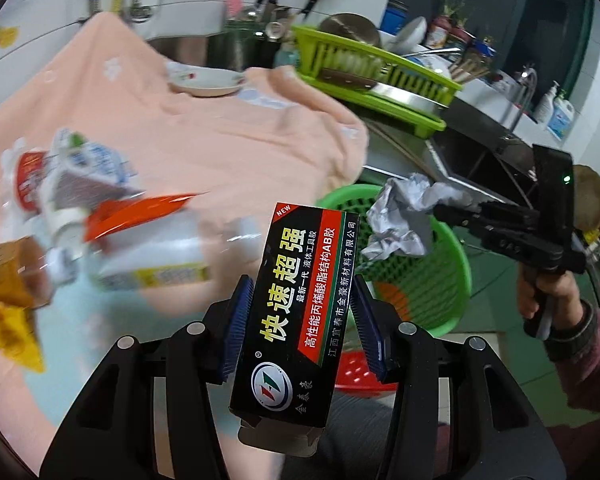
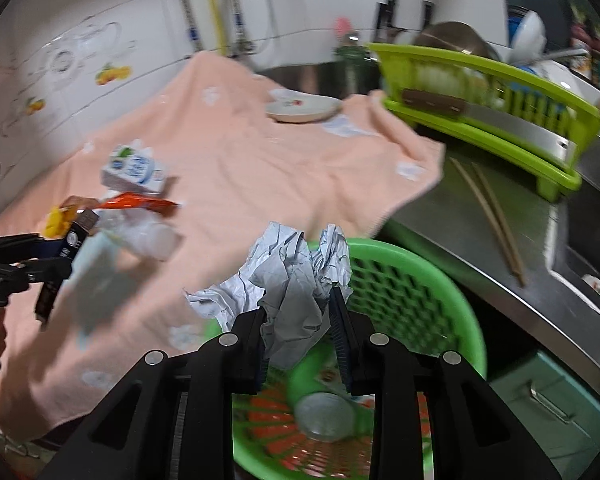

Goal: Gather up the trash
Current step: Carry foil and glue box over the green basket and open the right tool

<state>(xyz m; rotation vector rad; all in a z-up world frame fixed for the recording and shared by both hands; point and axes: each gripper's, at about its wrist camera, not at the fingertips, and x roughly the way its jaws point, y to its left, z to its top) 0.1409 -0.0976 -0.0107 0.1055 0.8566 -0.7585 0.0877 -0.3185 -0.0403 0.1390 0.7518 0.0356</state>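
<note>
With your right gripper (image 2: 300, 320) clamped on the crumpled paper (image 2: 292, 280) above the green basket (image 2: 440, 300) at lower centre, open it squarely over the rim, then bring over the left gripper (image 1: 300, 320), clamped on the black glue box (image 1: 296, 308).

We see a peach-pink towel (image 2: 260, 168) spread over the table, a white shallow plate (image 2: 302, 109) at its far edge, and a lime-green plastic dish rack (image 2: 484, 120) to the right beside wooden chopsticks (image 2: 492, 216).

Dim, even indoor light; heavy fisheye bending and dark corners.

At nine o'clock the pile of cartons and wrappers (image 1: 100, 220) smears with motion blur; the black glue box (image 1: 296, 316) stays sharp; the green plastic dish rack (image 2: 488, 120) blurs.
</note>
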